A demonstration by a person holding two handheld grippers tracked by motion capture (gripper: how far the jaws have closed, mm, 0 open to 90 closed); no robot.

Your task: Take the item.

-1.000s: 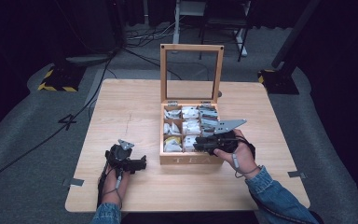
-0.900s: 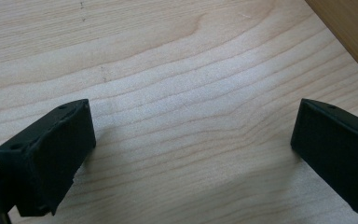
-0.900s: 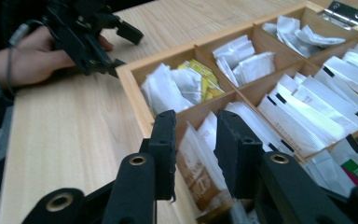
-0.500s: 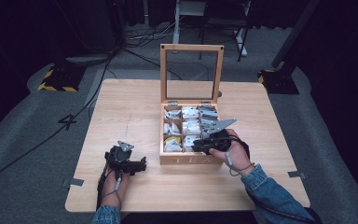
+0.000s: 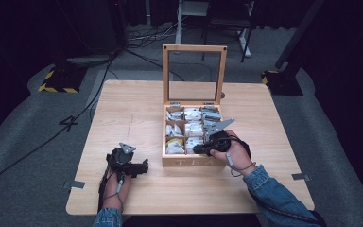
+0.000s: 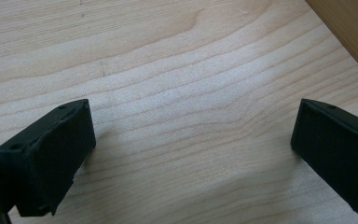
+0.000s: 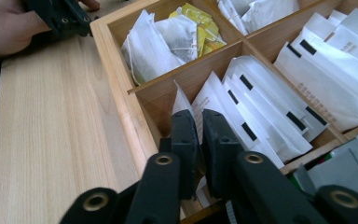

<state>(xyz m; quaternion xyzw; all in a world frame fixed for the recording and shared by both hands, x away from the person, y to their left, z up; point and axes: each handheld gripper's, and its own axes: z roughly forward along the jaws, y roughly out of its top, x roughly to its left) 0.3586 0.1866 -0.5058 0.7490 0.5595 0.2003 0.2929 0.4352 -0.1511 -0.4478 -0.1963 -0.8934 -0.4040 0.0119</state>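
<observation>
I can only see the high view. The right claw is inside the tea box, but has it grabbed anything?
Observer: Yes. In the right gripper view the right claw is pinched shut on a white tea bag packet in the box's front middle compartment.
Operator: What's in the compartment next to it?
Observer: Loose tea bags with strings, plus a yellow packet behind them.
Operator: And the left claw, is it holding something?
Observer: No. The left gripper view shows the left claw wide open over bare wooden table, with the tea box wall at its corner.
</observation>
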